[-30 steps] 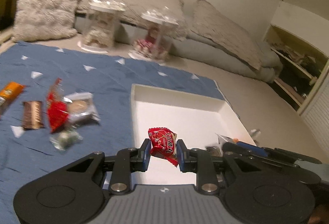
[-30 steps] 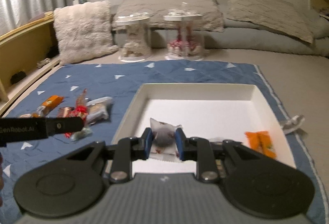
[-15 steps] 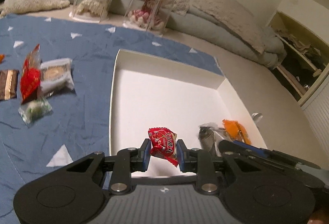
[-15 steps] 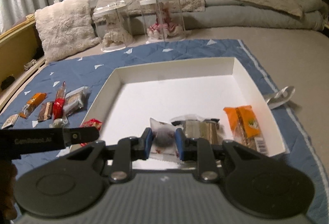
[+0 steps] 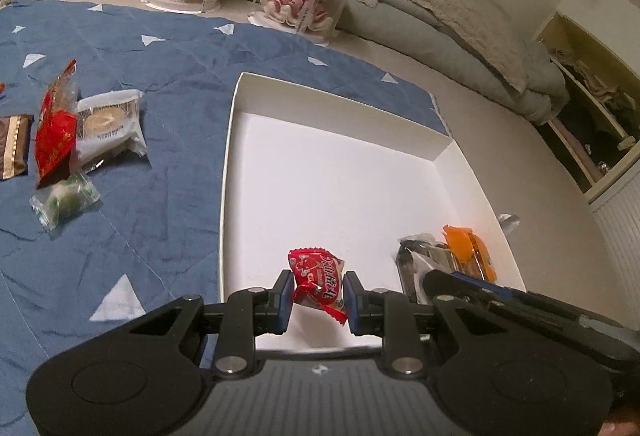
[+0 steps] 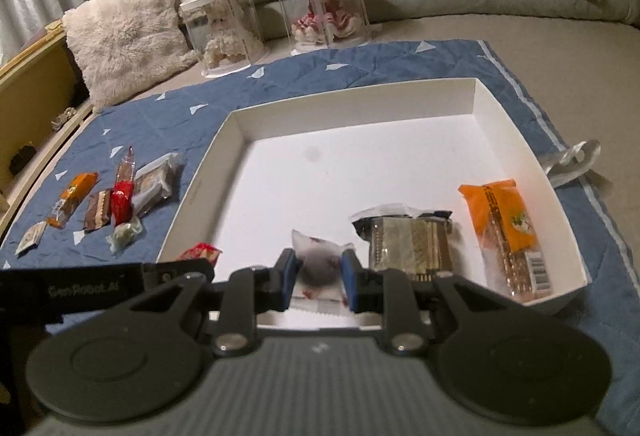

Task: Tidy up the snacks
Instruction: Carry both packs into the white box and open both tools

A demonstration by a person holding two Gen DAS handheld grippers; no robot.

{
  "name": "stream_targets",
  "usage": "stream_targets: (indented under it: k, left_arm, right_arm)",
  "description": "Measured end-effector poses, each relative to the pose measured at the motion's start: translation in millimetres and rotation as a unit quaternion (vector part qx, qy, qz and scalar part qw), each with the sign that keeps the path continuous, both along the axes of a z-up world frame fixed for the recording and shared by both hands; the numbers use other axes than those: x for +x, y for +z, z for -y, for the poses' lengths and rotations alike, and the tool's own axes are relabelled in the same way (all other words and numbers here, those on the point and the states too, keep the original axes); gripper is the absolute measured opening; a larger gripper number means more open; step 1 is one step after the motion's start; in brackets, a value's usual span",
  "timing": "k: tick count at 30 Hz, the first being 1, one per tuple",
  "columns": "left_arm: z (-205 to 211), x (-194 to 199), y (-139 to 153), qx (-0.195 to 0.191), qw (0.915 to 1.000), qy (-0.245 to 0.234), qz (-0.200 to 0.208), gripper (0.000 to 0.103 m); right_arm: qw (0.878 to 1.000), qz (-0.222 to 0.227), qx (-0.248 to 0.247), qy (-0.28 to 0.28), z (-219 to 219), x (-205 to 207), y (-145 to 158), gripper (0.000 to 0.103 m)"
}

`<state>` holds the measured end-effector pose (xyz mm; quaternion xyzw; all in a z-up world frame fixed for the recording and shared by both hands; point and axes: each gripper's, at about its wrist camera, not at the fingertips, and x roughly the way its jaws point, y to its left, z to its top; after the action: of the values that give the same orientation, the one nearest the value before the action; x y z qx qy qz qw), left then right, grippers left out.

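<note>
Two snacks already lie in the shallow white cardboard tray [image 6: 516, 124] on the blue quilted blanket with white triangles [image 5: 132, 48]: a long orange packet [image 6: 505, 220] near its right wall and a clear-wrapped golden-brown biscuit pack [image 6: 408, 240] just beside it. Several more wait on the blanket left of the tray, among them a round pastry in a white wrapper [image 5: 109, 124] and a tall red foil pouch [image 5: 56, 132]. Over the tray's near edge, the left gripper [image 5: 317, 290] pinches a small red printed candy bag [image 5: 319, 282], and the right gripper [image 6: 319, 282] clamps a small white translucent pouch with a dark centre [image 6: 320, 264]. Both tools crowd one corner, so they could knock together, and releasing so near the rim might send a light wrapper sliding out onto the blanket.
</note>
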<state>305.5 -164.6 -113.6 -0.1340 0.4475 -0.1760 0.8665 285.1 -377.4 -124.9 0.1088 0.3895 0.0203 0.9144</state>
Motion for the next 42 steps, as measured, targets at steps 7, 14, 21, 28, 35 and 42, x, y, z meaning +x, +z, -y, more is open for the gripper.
stream_targets:
  k: [7,14,21,28,35,42]
  left_arm:
    - [3,4,5,-0.008,0.9999,-0.012,-0.004,0.031]
    - [4,-1,3,-0.002,0.9997,-0.019,-0.016,0.049]
    - [1,-7,10,0.001,0.9997,-0.018,-0.014,0.053]
    - [-1,-14,18,0.013,0.9997,-0.021,-0.009,0.058]
    - [-5,-25,24,0.027,0.9993,-0.026,-0.005,0.07]
    - [-14,-34,27,0.048,0.9984,-0.028,-0.006,0.089]
  right_arm:
    - [1.0,-0.009,0.005,-0.005,2,2,1,0.03]
    - [1.0,-0.014,0.015,-0.019,7,-5,3,0.04]
    - [0.999,-0.017,0.0,-0.027,8,-15,9,0.04]
    - [1.0,-0.017,-0.011,-0.023,8,-24,13,0.04]
    - [0.999,-0.016,-0.027,-0.021,7,-35,19,0.052]
    - [0.999,-0.016,-0.048,-0.019,4,-50,23,0.079]
